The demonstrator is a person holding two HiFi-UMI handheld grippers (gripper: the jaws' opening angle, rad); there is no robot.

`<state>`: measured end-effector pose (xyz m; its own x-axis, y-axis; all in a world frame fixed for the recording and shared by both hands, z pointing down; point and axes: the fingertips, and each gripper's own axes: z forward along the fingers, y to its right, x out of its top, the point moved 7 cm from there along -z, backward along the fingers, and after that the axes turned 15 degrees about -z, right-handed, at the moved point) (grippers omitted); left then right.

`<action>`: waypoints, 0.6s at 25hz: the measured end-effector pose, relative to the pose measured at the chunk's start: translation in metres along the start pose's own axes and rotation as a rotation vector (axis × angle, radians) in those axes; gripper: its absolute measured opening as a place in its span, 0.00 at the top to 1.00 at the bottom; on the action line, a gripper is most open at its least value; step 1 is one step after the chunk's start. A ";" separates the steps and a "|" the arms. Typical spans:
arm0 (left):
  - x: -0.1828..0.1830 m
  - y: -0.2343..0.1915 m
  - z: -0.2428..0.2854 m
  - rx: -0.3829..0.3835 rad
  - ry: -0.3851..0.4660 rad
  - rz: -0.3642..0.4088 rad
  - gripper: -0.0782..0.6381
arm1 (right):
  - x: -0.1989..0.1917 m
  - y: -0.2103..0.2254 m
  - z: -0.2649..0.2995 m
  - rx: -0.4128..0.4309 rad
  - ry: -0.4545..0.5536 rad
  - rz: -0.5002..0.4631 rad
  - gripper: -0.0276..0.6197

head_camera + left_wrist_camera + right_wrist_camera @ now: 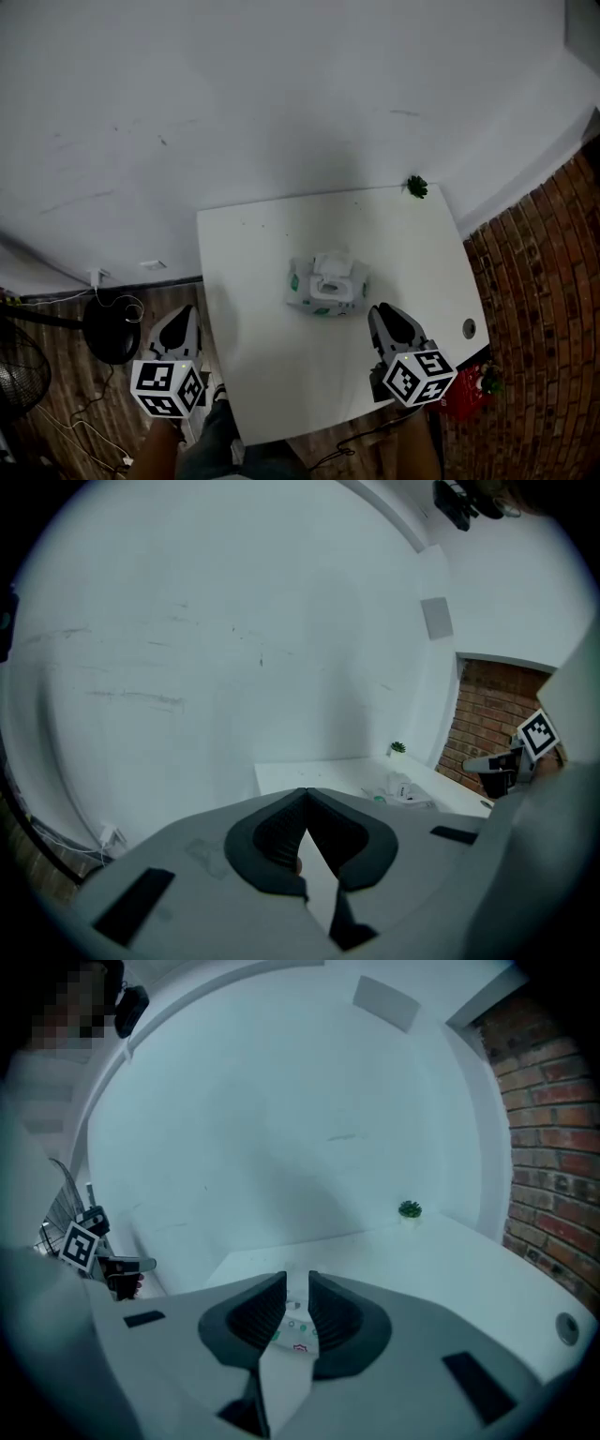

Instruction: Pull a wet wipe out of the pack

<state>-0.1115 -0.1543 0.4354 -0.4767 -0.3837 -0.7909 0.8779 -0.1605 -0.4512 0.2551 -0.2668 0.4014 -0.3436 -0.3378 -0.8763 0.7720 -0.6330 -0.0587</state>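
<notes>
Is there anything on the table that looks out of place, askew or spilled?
The wipe pack lies slightly turned against the edges of the table and looks rumpled, with its lid seemingly open. Nothing looks spilled.

The right gripper [298,1281] hides most of the wet wipe pack [294,1324] with its own body. Only a narrow strip shows in the gap between the jaws, and the print on it is too small to read. Seen from the left gripper [305,792], the pack lies far ahead to the right, too small to tell whether a wipe sticks out. A blurred grey mass [553,855] at that picture's edge cuts off the right gripper there. In the head view, a red object [472,386] just right of the right gripper is partly under the table [272,375] edge and cannot be identified. A fan [19,375] left of the left gripper is cut by the edge.
</notes>
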 end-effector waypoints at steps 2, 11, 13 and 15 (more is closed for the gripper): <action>-0.003 -0.001 0.003 0.006 0.006 0.004 0.89 | 0.000 0.002 0.008 0.042 -0.017 -0.012 0.84; -0.012 -0.007 0.014 0.024 0.018 0.023 0.89 | -0.004 0.001 0.048 0.246 -0.162 -0.222 0.85; -0.015 -0.009 0.016 0.028 0.020 0.013 0.89 | -0.005 -0.001 0.057 0.298 -0.189 -0.275 0.85; -0.019 -0.011 0.016 0.034 0.018 -0.001 0.89 | -0.006 -0.004 0.065 0.345 -0.210 -0.315 0.85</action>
<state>-0.1114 -0.1602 0.4618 -0.4778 -0.3676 -0.7979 0.8785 -0.1917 -0.4377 0.2191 -0.3074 0.4377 -0.6584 -0.2038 -0.7245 0.4047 -0.9075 -0.1124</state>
